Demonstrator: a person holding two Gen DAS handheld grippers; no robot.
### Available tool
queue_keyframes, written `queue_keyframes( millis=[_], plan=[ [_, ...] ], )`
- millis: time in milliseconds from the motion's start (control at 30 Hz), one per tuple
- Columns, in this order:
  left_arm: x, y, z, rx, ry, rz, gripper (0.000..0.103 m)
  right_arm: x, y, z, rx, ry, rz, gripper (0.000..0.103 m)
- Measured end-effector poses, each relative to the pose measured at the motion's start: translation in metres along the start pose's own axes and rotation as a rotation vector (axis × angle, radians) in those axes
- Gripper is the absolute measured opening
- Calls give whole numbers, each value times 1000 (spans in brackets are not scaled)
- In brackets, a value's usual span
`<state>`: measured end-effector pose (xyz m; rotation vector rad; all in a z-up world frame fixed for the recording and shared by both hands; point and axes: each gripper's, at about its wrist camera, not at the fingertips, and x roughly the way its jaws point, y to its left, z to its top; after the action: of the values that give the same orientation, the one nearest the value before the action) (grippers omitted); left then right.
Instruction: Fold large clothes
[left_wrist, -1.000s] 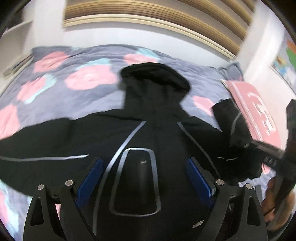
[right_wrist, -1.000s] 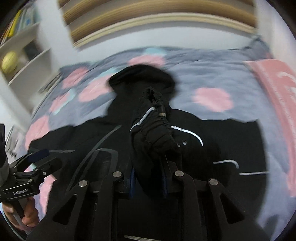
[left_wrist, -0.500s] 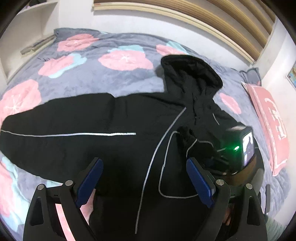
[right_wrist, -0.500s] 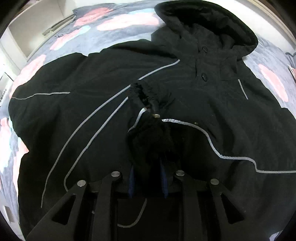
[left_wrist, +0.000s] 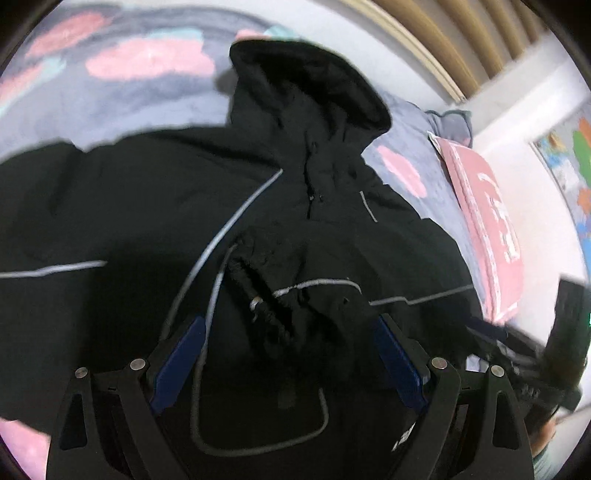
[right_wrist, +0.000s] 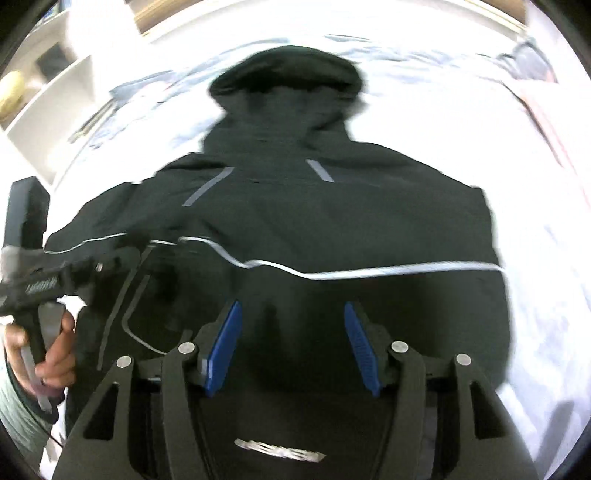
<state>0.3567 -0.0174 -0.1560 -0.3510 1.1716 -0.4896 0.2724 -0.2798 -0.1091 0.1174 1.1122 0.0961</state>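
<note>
Your left wrist camera looks steeply down along its fingers, close above the chest of the black jacket (left_wrist: 184, 206), hood at the far side. Your right wrist camera looks down at the jacket (right_wrist: 332, 221) just as closely, from the hem end toward the hood. You see the jacket's front and hood in both views.

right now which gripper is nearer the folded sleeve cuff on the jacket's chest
Left. The left gripper hangs open right over the sleeve cuff. The right gripper, its jaws just opened and empty, sits off to the side over the jacket.
</note>
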Motion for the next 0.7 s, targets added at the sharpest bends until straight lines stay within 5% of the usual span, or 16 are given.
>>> queue_keyframes(
  millis=[67,167,267,500,700],
  plan=[
    [12,4,1,-44,6,-20,90,0,-9,-4,20,3,-14,60],
    [35,10,4,-82,51,-4,24,4,-22,-11,28,23,-52,60],
    [27,10,6,-66,12,-6,19,2,-28,-9,34,9,-82,60],
    [-72,35,15,-64,-186,-23,18,-11,-44,8,73,-47,-113,61],
    [-41,98,-12,-142,6,120,22,59,-28,7,37,98,-135,61]
  ],
)
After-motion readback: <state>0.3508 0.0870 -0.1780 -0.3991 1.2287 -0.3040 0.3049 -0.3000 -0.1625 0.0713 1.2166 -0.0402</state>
